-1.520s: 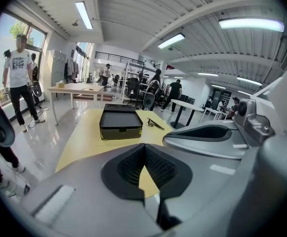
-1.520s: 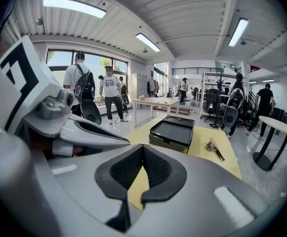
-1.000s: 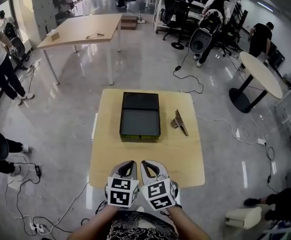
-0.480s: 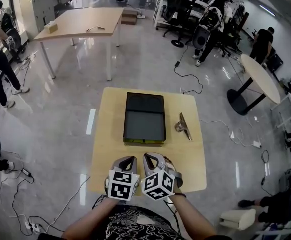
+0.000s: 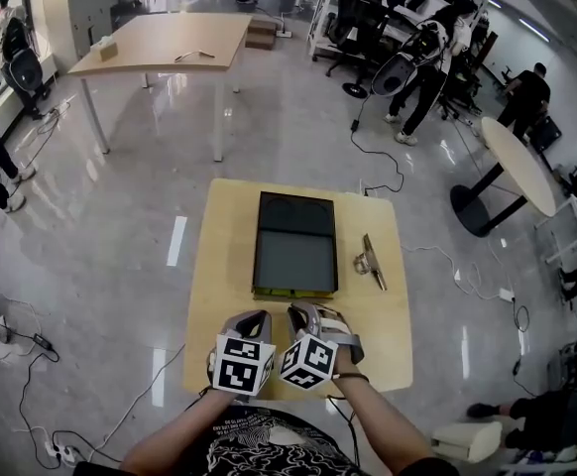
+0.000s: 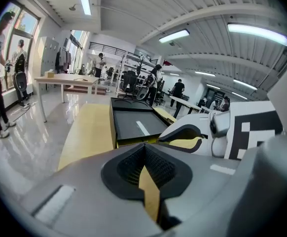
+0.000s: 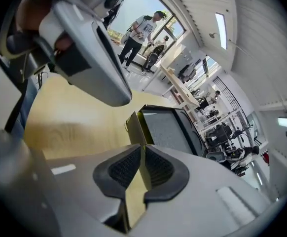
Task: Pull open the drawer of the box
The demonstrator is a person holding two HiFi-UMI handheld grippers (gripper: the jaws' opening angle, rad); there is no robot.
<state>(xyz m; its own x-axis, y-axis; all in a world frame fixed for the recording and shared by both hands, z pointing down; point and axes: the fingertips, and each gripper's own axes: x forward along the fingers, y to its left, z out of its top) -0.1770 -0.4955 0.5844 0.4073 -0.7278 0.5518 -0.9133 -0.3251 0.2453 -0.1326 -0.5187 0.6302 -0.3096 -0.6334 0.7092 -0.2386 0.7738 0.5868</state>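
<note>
A flat black box (image 5: 294, 244) lies in the middle of the small wooden table (image 5: 224, 266), its yellow-green drawer front (image 5: 292, 293) facing me and flush with the box. Both grippers hover side by side over the table's near edge, well short of the box. My left gripper (image 5: 252, 323) is shut with nothing in it, and so is my right gripper (image 5: 303, 317). In the left gripper view the box (image 6: 136, 124) lies ahead beyond the left gripper (image 6: 144, 149). The right gripper view shows the box (image 7: 165, 127) ahead of the right gripper (image 7: 142, 154).
A metal clip-like tool (image 5: 373, 262) lies on the table to the right of the box. A long wooden table (image 5: 160, 53) stands farther back, a round table (image 5: 517, 157) at right. Cables (image 5: 388, 172) trail on the floor; people and office chairs stand around.
The view has drifted, so the box sits slightly farther right and up. Both grippers stay over the near edge; the right one has tilted towards the left one.
</note>
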